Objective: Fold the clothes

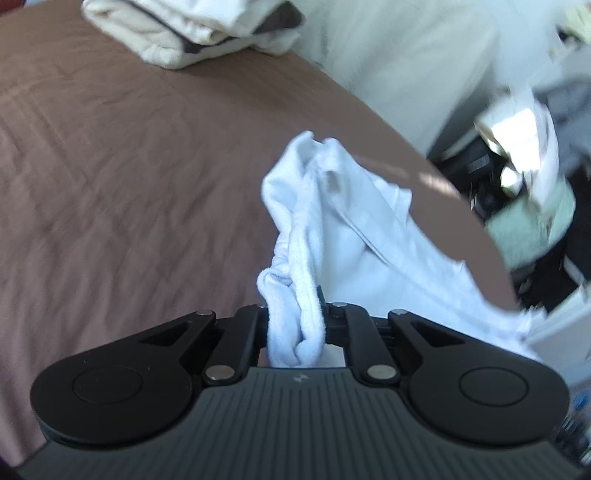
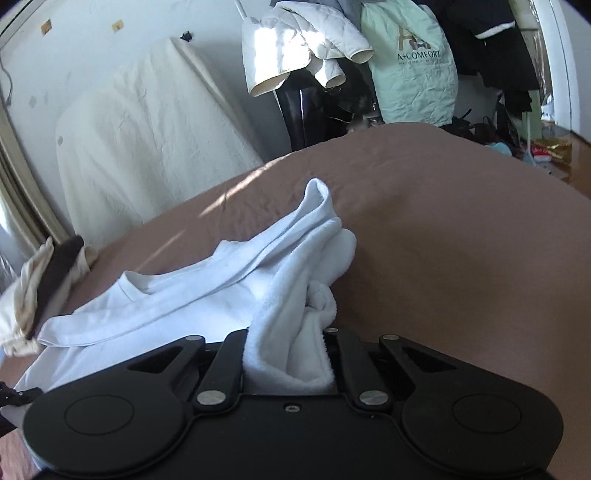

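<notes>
Holding one white garment above the bed, the left hand-held gripper and right hand-held gripper each clamp a bunched edge. Folding seems barely started; a folded pile lies at the far edge.

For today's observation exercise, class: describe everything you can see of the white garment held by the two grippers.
The white garment looks like soft, fleecy knit with a ribbed neckline and stitched hems. It is unfolded and crumpled, draped over the brown bedspread. The left gripper is shut on one bunched edge, the right gripper on another, so the cloth gathers into thick folds at each. Its full shape cannot be told.
</notes>
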`<state>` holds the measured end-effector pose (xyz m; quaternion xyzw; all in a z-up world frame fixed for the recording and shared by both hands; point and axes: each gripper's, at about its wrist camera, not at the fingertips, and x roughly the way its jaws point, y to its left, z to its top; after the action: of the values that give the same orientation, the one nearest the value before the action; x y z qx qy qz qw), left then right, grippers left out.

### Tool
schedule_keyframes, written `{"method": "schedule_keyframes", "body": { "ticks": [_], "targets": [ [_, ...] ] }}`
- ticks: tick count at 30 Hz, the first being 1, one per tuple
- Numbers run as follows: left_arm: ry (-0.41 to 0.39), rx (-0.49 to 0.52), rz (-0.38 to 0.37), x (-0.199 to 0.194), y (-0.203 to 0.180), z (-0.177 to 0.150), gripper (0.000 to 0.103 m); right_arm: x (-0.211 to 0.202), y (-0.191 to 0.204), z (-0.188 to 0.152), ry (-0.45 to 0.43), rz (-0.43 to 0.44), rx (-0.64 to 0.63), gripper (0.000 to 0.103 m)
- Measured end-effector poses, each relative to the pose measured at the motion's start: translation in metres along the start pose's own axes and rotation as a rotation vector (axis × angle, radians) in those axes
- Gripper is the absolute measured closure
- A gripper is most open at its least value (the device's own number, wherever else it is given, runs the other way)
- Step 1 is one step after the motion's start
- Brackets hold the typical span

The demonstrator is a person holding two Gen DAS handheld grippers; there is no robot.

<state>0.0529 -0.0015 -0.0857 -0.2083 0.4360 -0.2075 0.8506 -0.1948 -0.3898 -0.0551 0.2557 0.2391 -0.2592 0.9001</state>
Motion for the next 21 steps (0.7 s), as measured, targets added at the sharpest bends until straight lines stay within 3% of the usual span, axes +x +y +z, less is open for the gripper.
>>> {"method": "schedule_keyframes", "body": {
  "ticks": [7,10,12,16,19,21],
  "targets": [
    [0.027,0.098,-0.032,-0.045,-0.014,-0.036,0.095,-0.041,-0.01,-0.003,-0.022,-0.006,-0.065,0.094],
    [0.057,0.076,-0.047,-0.054,-0.006,-0.055,0.095,-0.053,-0.019,-0.007,-0.003,-0.032,-0.081,0.094],
    [0.11,0.042,-0.021,-0.044,0.003,-0.062,0.093,-0.054,-0.028,-0.013,0.029,-0.051,-0.079,0.094],
    [0.148,0.076,0.053,-0.036,0.002,-0.069,0.086,-0.038,-0.046,-0.034,0.123,-0.099,-0.052,0.09],
    [0.137,0.116,0.102,-0.04,0.001,-0.069,0.074,-0.03,-0.052,-0.046,0.137,-0.157,-0.069,0.067],
    [0.114,0.107,0.124,-0.045,0.004,-0.065,0.071,-0.031,-0.054,-0.046,0.117,-0.188,-0.116,0.064]
  ]
}}
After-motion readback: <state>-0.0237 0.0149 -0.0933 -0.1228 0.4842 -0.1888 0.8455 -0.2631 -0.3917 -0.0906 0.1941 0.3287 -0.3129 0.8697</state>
